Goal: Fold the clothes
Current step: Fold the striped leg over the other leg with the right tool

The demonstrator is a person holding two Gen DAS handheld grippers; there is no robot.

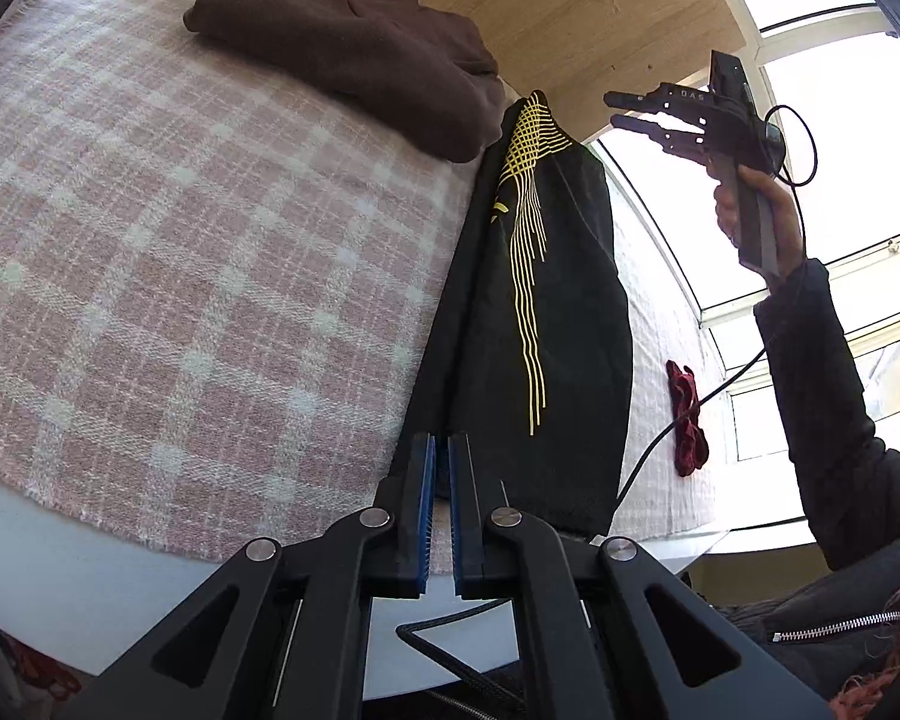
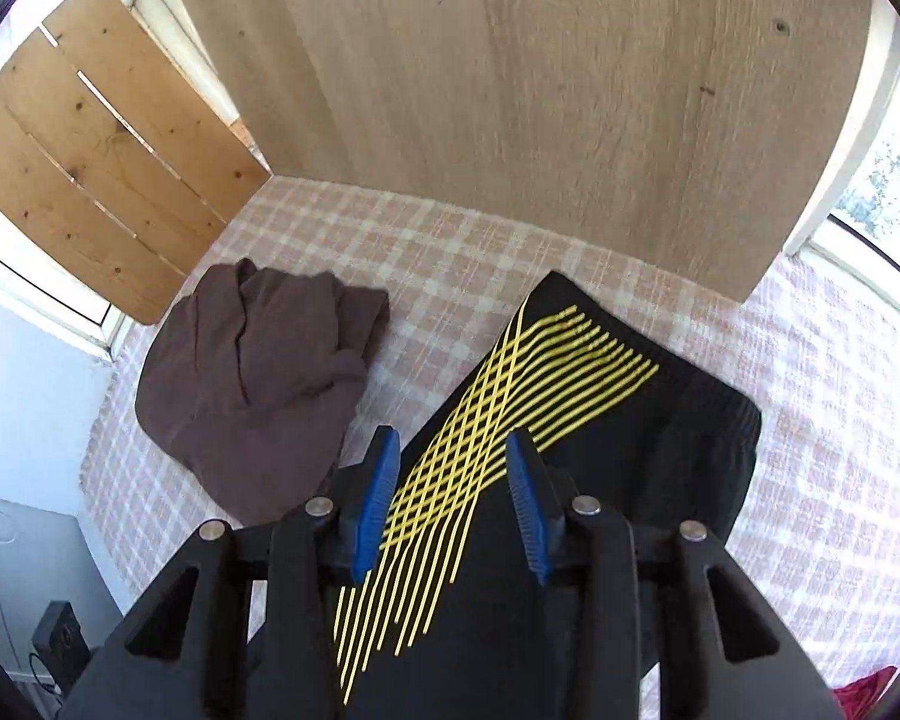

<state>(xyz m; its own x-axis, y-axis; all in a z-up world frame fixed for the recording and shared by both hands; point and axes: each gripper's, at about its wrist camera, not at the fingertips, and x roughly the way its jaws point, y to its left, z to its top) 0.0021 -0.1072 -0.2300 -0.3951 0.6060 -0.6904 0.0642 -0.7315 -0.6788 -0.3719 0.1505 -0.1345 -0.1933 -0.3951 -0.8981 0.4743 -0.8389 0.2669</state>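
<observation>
R gripper (image 1: 621,111) is hovering up in the air above the bed, held by the person's hand (image 1: 762,216) w/ dark sleeve, cable dangling down from it. In its own wrist view the R gripper (image 2: 453,456) is looking down on the black garment (image 2: 600,480), blue pads (image 2: 378,498) standing wide apart, nothing btwn them – released. L gripper (image 1: 441,450) is sitting low at the near edge of the bed, pointing along the black garment (image 1: 540,312); its blue pads (image 1: 426,510) are nearly together w/ only a thin gap, and can't tell if any cloth is pinched there.

Black garment is lying flat on the pink-white plaid blanket (image 1: 180,252), stretched out long & narrow toward the wooden headboard (image 2: 510,90), yellow stripe print crossing into a lattice near the far end. Ribbed waistband showing on its R side in the R wrist view. Brown garment (image 2: 258,378) is lying crumpled/loosely bunched just beside it on the blanket, near the far L corner. Small red cloth (image 1: 687,420) is lying on the blanket's far side, well apart
</observation>
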